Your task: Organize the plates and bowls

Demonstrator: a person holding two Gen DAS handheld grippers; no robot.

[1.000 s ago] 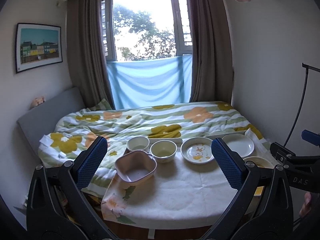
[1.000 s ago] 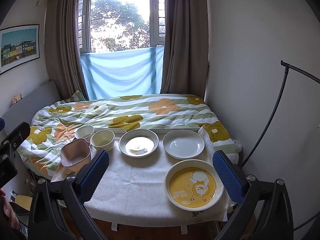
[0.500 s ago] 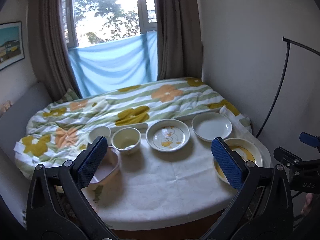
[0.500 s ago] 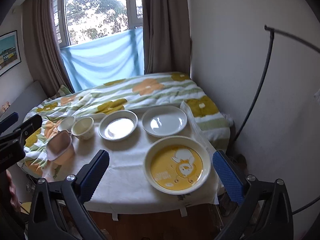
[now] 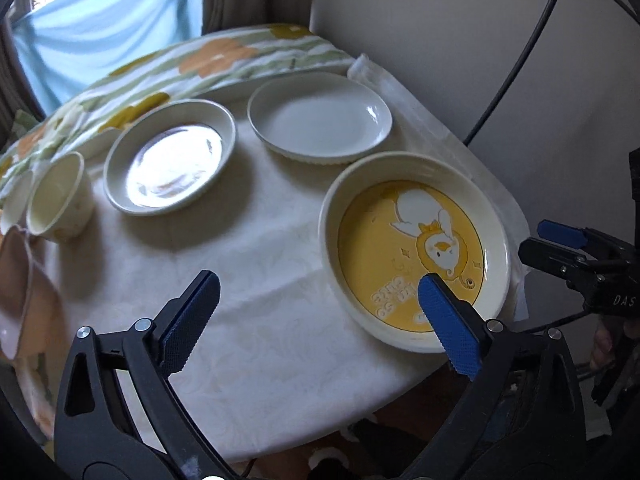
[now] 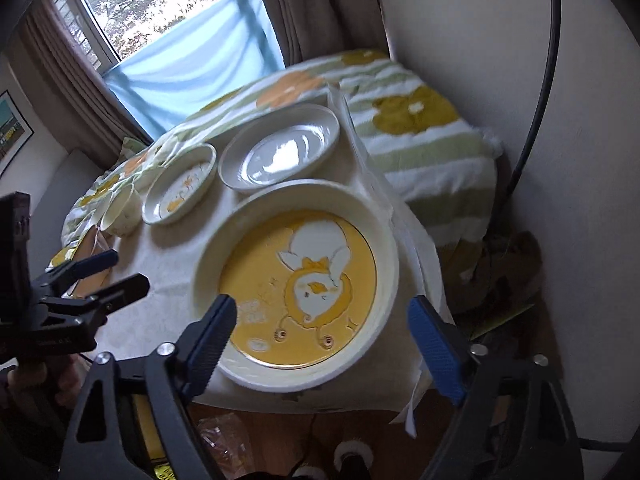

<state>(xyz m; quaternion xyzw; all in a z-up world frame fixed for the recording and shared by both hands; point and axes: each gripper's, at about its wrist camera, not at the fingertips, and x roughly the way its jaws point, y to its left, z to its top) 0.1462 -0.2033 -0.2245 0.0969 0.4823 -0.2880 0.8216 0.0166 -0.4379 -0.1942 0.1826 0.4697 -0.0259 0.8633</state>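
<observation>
A big cream plate with a yellow cartoon centre [image 6: 260, 248] lies at the near right of the round table [image 5: 256, 264]. My right gripper [image 6: 322, 304] hovers over its near part, jaws wide and closing, pads off the plate. My left gripper [image 5: 318, 284] hangs over the cloth beside the yellow plate [image 5: 412, 256], its right finger over the near-left rim; its jaws are closing on nothing. Behind stand a white plate [image 5: 320, 120], a patterned plate [image 5: 172, 160], a cream bowl [image 5: 56, 200] and a pink bowl [image 5: 20, 280].
A bed with a floral duvet [image 6: 420, 132] butts against the table's far side. A wall [image 5: 500, 60] with a black curved cable [image 5: 508, 76] is close on the right. Cluttered floor [image 6: 500, 272] lies below the table's right edge. The left gripper [image 6: 128, 268] shows at left.
Both grippers have dropped toward the table, tipped downward and swung right toward the yellow plate. The jaws of both have narrowed a little.
</observation>
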